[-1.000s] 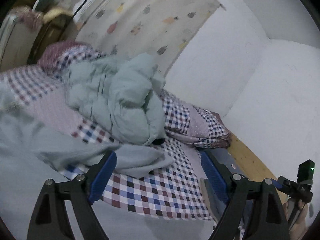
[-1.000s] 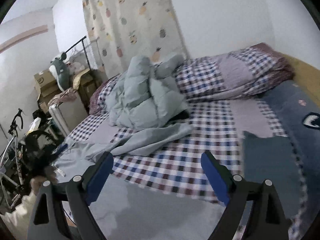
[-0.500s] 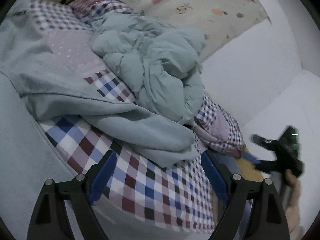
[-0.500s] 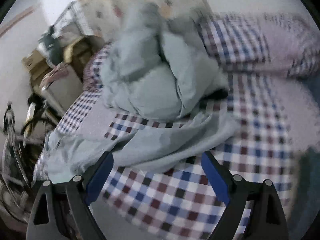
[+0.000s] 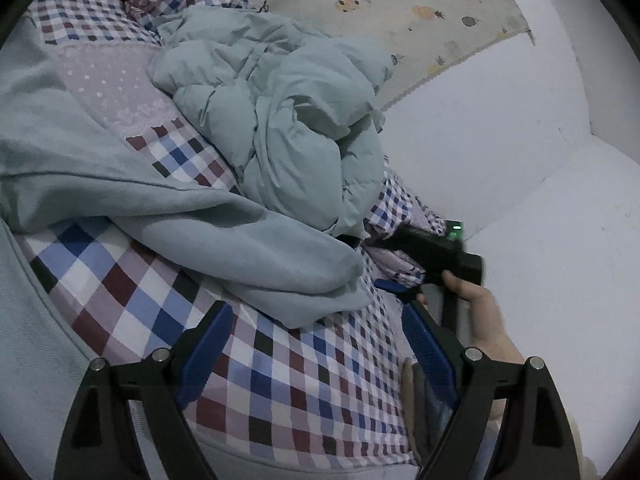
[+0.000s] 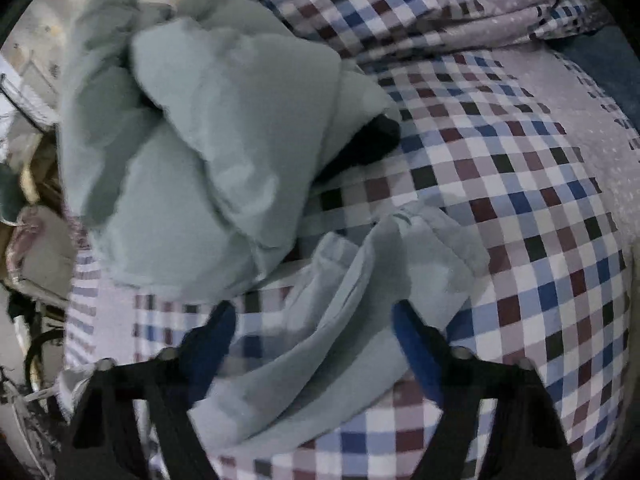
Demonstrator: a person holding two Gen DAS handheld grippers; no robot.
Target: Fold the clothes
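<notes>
Fabric fills both views: a pale grey-green garment (image 5: 168, 216) lies spread over a checked bedsheet (image 5: 132, 292), running from the left edge of the left wrist frame down to a rumpled, rounded end just left of centre. Behind it, in the upper middle, a puffy pale-green padded jacket (image 5: 288, 112) sits heaped in a loose mound, touching the garment's upper side. A pineapple-print curtain (image 5: 400, 4) hangs along the top, and a white wall (image 5: 520, 184) takes up the right side.

At the bottom of the left wrist frame the left gripper (image 5: 316, 340) is spread wide, blue pads apart with only checked sheet between them, gripping nothing. At centre right of the same frame a hand (image 5: 484, 312) grips the black body of the right gripper (image 5: 404, 280), which carries a small green light; its tip lies just beside the garment's rumpled end, though whether it touches the cloth cannot be told from here.

In the right wrist frame, which is somewhat blurred, the right gripper (image 6: 312, 340) is parted too, and a fold of the garment (image 6: 340, 320) runs up between its blue pads from the lower centre; neither pad is seen pressing on it. The padded jacket (image 6: 208, 140) fills the upper left, with something dark (image 6: 372, 140) poking out from under its right edge. A checked pillow (image 6: 440, 8) lies across the top right.
</notes>
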